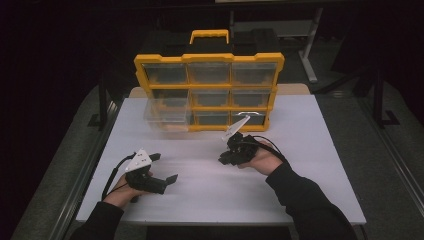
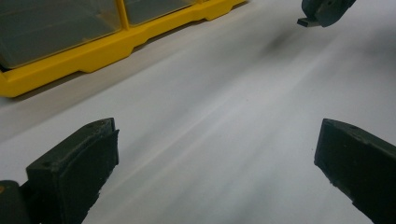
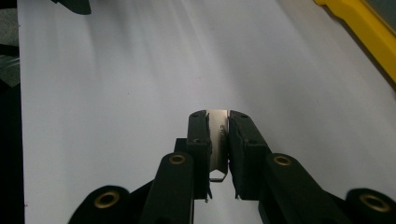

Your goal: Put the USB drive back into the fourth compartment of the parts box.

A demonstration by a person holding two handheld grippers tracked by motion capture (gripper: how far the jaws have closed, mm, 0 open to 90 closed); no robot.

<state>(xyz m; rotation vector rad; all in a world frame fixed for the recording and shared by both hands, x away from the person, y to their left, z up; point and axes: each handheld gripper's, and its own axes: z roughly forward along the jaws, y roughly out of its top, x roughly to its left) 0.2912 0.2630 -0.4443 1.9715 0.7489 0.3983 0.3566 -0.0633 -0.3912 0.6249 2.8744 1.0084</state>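
On the near left of the white table (image 1: 300, 165), the left gripper (image 1: 166, 167) lies low over the surface with its two black jaws spread wide apart and nothing between them. In the left gripper view bare tabletop runs between the jaws.

Farther back, left of centre, a clear plastic drawer (image 1: 165, 114) stands pulled out from the lower left of the yellow plastic organiser with clear compartment fronts (image 1: 209, 92). The organiser stands upright at the far middle of the table, its yellow carry handle (image 1: 209, 35) on top.

Right of centre, just in front of the organiser's lower right corner, the right gripper (image 3: 219, 140) has its jaws drawn together on a small flat strip of shiny metal (image 3: 217, 140). The strip sits on edge between the pads, its long axis running along the jaws; one end reaches the jaw tips, and the other, with a small bent hook, points back toward the hand. The gripper itself points toward the left side of the table, and the strip is held clear above the surface.
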